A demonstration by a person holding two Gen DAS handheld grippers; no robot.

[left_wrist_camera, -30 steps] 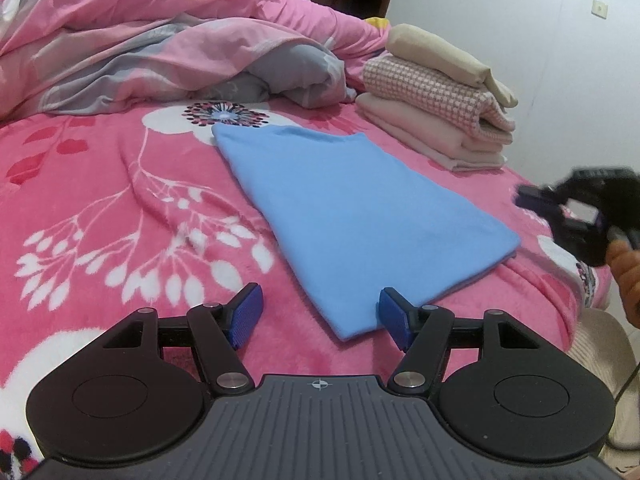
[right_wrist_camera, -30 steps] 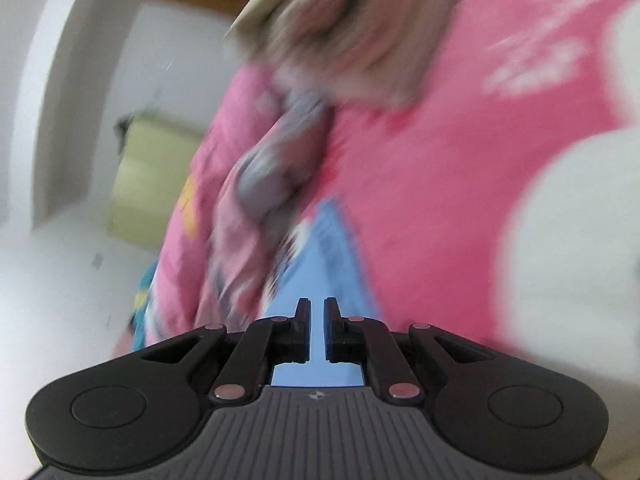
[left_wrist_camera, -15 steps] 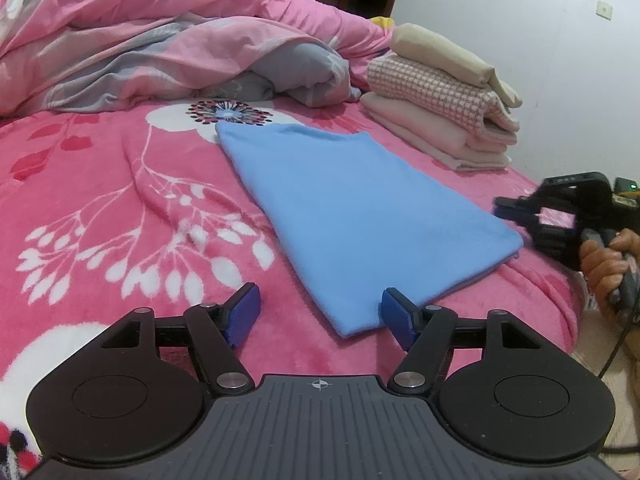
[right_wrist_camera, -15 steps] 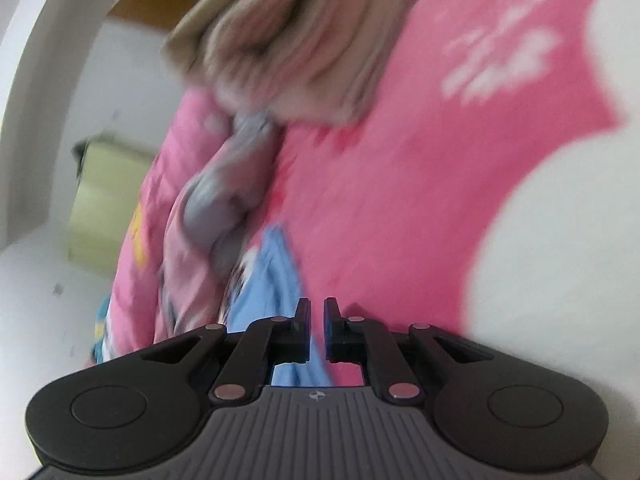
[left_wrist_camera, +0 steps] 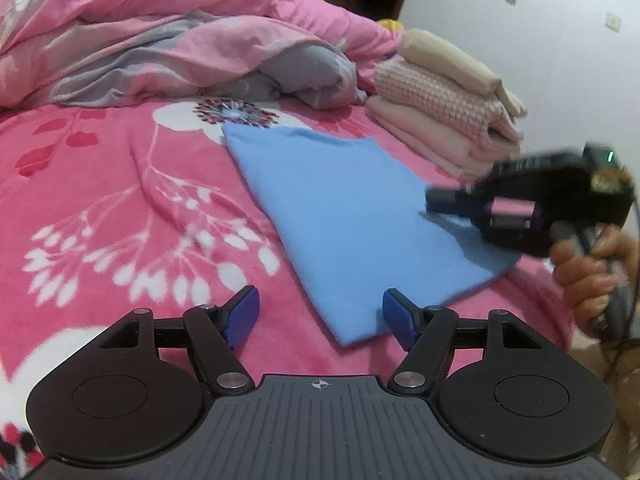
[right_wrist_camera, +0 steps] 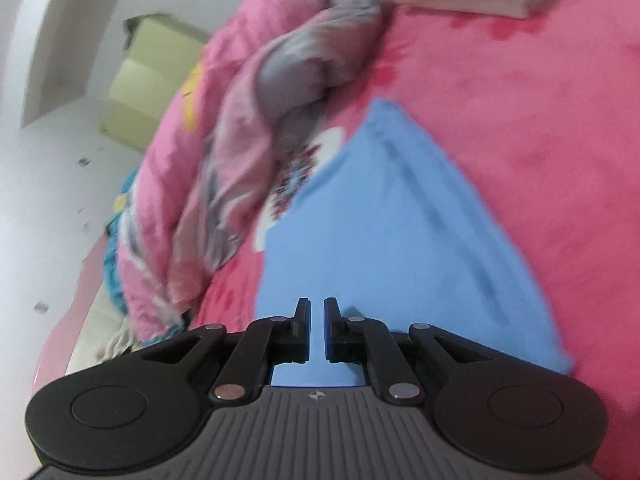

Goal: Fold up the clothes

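Note:
A folded light-blue garment (left_wrist_camera: 352, 216) lies flat on the pink floral bedspread (left_wrist_camera: 120, 200). My left gripper (left_wrist_camera: 318, 314) is open and empty, just above the bed at the garment's near corner. My right gripper (left_wrist_camera: 436, 202) hovers over the garment's right edge, seen from the left wrist view. In the right wrist view the right gripper (right_wrist_camera: 317, 312) has its fingers almost together with a narrow gap and nothing between them, above the blue garment (right_wrist_camera: 384, 240).
A stack of folded clothes (left_wrist_camera: 444, 104), beige on pink check on pale pink, sits at the bed's far right. A rumpled pink and grey duvet (left_wrist_camera: 160, 40) fills the back of the bed. A white wall (left_wrist_camera: 540, 40) stands right.
My right gripper has swung in from beyond the bed's right edge to over the blue garment's right side. The left gripper has hardly moved.

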